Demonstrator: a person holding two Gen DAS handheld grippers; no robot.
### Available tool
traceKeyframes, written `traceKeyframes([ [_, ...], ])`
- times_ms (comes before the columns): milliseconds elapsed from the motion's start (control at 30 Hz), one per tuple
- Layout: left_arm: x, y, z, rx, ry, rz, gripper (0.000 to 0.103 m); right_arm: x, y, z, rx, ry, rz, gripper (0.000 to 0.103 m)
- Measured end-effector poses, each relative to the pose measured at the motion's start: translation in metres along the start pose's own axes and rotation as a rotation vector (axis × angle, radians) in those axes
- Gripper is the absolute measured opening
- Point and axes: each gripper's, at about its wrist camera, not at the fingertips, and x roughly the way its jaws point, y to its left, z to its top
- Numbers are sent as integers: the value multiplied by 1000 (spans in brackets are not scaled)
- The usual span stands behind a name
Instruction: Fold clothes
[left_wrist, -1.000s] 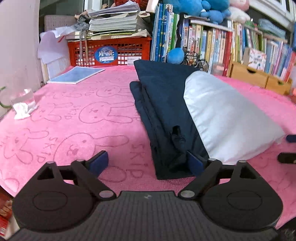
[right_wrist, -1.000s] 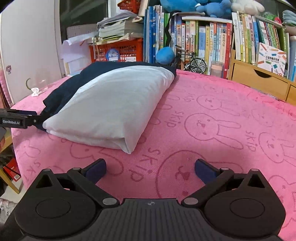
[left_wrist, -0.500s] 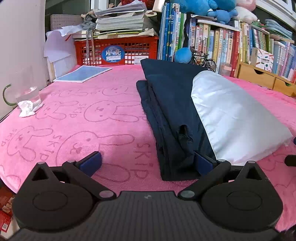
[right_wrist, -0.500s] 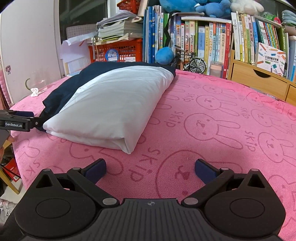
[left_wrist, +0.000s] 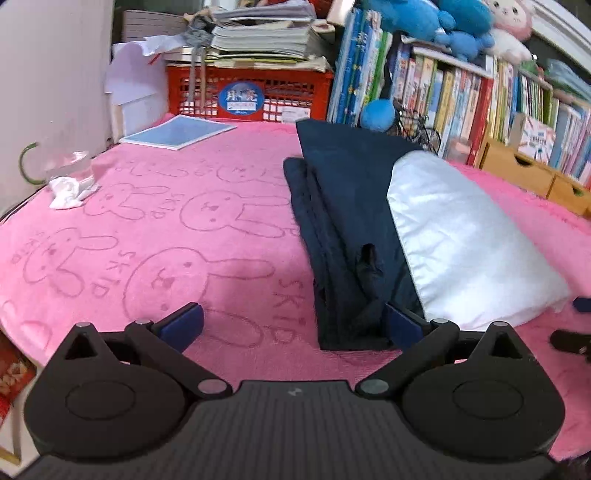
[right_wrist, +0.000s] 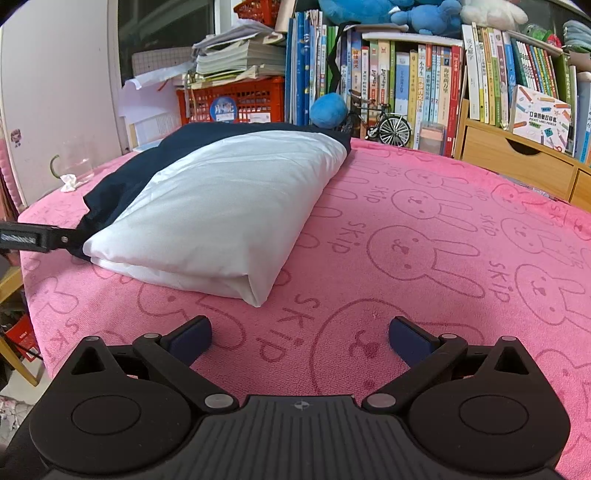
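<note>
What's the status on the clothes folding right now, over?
Left gripper open, right gripper open, both empty above the pink towel. Folded navy-and-white garment lies flat, unheld. Nothing in the way.

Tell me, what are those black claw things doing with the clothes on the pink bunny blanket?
A person is folding clothes with a gripper in each hand. Right now both the left gripper and the right gripper are open and hold nothing. A folded white garment lies on top of a folded navy garment on the pink bunny blanket. The left gripper sits at the navy garment's near edge.
</note>
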Motion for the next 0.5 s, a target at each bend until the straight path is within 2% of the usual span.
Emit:
traceKeyframes([
  [67,-14,-6,1,30,-61,10,103,0,0,0,0,-5,-4,103],
  [167,-28,-21,4,126,-158,63,103,-2,1,0,8,-29,-20,103],
  [233,-29,-26,10,158,-175,74,103,-4,0,1,23,-54,-23,103],
  [267,-27,-25,15,150,-171,61,103,-5,-3,3,45,-70,3,103],
  [333,-24,-11,30,66,-141,-21,103,-6,-18,11,143,-84,125,103],
  [433,-7,31,61,-148,-48,-231,103,-2,-55,27,355,-67,315,103],
  [500,12,53,76,-253,21,-294,103,5,-82,39,461,-63,374,103],
])
